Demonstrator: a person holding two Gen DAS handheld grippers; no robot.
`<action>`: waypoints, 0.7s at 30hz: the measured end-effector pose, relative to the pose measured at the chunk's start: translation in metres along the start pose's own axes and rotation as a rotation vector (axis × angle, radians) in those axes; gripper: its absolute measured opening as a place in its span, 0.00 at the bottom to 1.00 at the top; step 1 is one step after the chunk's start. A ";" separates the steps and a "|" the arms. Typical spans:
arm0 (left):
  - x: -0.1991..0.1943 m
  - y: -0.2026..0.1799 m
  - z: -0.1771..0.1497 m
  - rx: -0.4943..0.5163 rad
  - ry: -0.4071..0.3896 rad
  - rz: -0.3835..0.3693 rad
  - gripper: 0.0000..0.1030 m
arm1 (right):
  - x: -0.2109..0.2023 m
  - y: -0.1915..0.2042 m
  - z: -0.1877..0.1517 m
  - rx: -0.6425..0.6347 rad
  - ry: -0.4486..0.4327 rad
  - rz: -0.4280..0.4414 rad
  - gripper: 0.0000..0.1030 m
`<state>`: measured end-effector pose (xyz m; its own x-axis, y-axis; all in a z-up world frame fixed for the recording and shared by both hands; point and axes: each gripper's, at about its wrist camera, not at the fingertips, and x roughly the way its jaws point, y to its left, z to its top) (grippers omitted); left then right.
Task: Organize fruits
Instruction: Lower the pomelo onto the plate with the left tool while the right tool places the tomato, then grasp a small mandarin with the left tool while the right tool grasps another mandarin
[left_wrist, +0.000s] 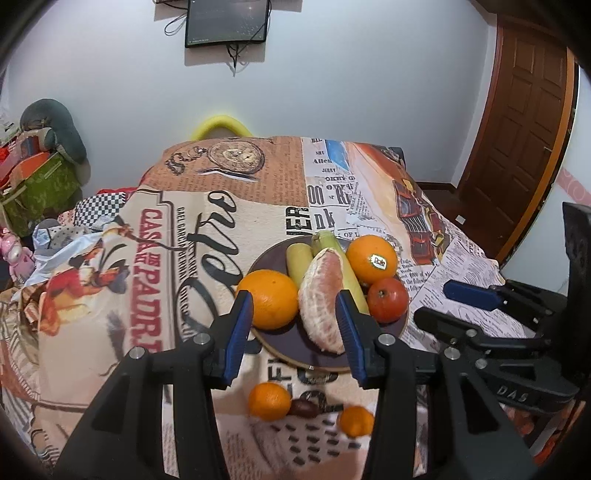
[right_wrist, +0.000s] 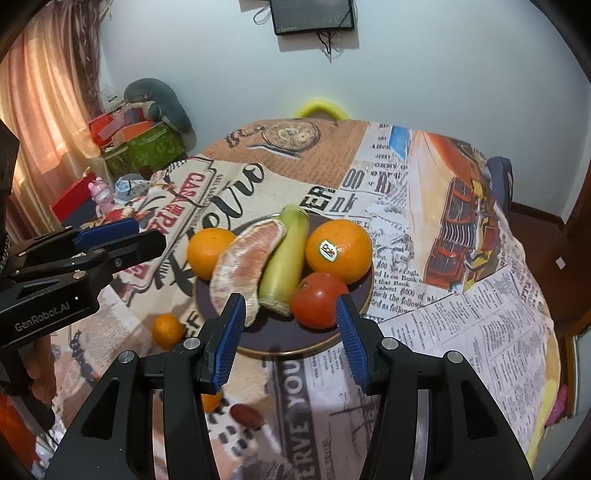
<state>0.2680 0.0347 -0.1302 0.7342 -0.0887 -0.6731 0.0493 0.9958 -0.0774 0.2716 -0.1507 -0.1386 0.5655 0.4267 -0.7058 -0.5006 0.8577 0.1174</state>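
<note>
Sitting on a dark round plate (right_wrist: 364, 295) in the middle of the desk (right_wrist: 461, 332) is the fruit pile: a peeled pomelo wedge (right_wrist: 242, 262), a greenish banana (right_wrist: 284, 258) right against it, an orange with a sticker (right_wrist: 338, 251) behind a red tomato (right_wrist: 319, 304), and a plain orange (right_wrist: 208, 253) at the plate's left edge. From the left wrist view a second banana (left_wrist: 299, 260) shows behind the wedge. Off the plate, on the near side, lie two small mandarins (left_wrist: 269, 400) (left_wrist: 356, 421) with a brown date (left_wrist: 303, 408) between them, the date touching the bigger one.

Both tools are empty. The left tool (left_wrist: 295, 334) hangs over the near edge of the plate, jaws spread partway with nothing between the blue pads, just framing the plain orange and the wedge. The right tool (right_wrist: 290, 338) is the same deal, jaws partly apart and gripping nothing, hovering in front of the tomato and wedge.

The desk has a loud newspaper-print cloth (left_wrist: 129, 258). A screen (left_wrist: 227, 22) hangs on the wall behind, a wooden door (left_wrist: 517, 147) is at right, and boxes and toys are piled at left.
</note>
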 end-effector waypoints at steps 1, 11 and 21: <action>-0.004 0.002 -0.002 0.000 0.001 0.003 0.45 | -0.003 0.002 0.000 -0.002 -0.003 0.001 0.46; -0.029 0.026 -0.031 -0.005 0.050 0.040 0.50 | -0.014 0.028 -0.015 -0.035 0.010 0.011 0.49; -0.023 0.045 -0.066 -0.017 0.135 0.040 0.52 | 0.012 0.057 -0.041 -0.078 0.105 0.040 0.49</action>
<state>0.2080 0.0802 -0.1668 0.6376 -0.0529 -0.7686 0.0094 0.9981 -0.0608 0.2234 -0.1082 -0.1691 0.4745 0.4242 -0.7713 -0.5734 0.8138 0.0948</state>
